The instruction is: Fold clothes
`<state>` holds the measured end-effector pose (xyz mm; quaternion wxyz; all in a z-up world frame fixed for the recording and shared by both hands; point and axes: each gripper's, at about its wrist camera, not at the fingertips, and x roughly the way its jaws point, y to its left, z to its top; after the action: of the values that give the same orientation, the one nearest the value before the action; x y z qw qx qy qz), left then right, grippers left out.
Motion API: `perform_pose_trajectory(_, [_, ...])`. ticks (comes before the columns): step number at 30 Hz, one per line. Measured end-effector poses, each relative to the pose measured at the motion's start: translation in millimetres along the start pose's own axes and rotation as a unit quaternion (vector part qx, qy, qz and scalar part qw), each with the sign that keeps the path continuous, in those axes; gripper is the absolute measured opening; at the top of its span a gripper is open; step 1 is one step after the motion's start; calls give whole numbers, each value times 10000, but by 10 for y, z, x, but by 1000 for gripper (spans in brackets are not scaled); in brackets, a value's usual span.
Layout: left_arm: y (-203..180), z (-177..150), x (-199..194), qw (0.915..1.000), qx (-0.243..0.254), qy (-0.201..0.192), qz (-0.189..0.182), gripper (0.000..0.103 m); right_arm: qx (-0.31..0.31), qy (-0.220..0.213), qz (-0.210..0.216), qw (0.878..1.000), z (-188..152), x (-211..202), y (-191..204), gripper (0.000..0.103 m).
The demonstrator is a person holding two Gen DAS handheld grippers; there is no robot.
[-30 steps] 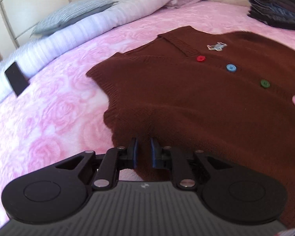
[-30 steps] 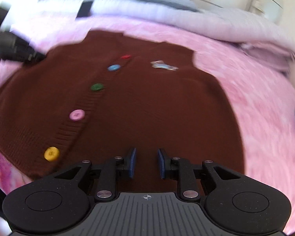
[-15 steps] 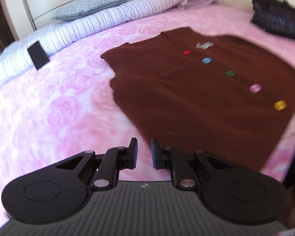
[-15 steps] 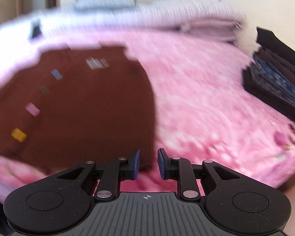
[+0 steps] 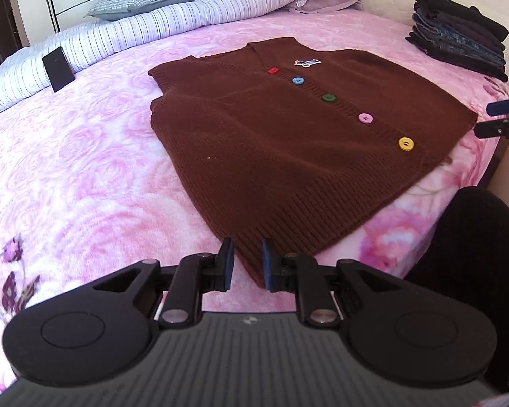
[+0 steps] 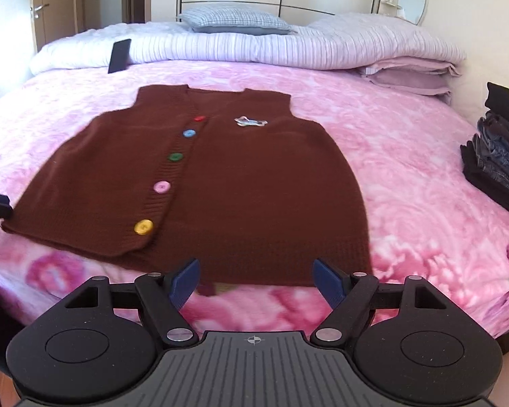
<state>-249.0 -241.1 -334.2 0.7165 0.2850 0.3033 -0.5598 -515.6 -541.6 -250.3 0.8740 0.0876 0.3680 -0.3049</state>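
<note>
A brown knitted vest (image 5: 288, 135) with several coloured buttons lies flat, front up, on the pink bed; it also shows in the right wrist view (image 6: 220, 183). My left gripper (image 5: 247, 264) sits at the vest's near left hem corner, its jaws a narrow gap apart with the hem corner lying between them. My right gripper (image 6: 256, 283) is wide open and empty, just in front of the vest's bottom hem. The right gripper's tips also show at the right edge of the left wrist view (image 5: 502, 115).
A stack of dark folded clothes (image 5: 458, 47) sits at the bed's right side and shows in the right wrist view (image 6: 498, 162). A black phone (image 5: 58, 68) leans on the striped duvet (image 6: 254, 51). Pillows lie at the head. The bed edge is just below my grippers.
Both grippers have pulled back from over the vest to the bed's near edge. The right gripper has opened wide. The left jaws stay narrow.
</note>
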Motion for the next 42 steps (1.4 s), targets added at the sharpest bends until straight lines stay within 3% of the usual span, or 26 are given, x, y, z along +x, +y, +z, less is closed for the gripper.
perform_pose_trajectory(21, [220,-126,-227,9996,-100,-159,232,18,-564,7,326,9979,129,9,570,77])
perform_pose_trajectory(29, [405,-100,-213,9993,-148,-186,299,21,-1042,-76,586,9928,226,15,972,77])
perform_pose_trajectory(35, [649,3,-146,9995,-257,-122,132,28,-1716,-174,1040,9795,342,70,1530,77])
perform_pose_trajectory(42, [925,214,-96,9990,-415,-171,17,30,-2741,-507,1410,9500,292,116,2343,77])
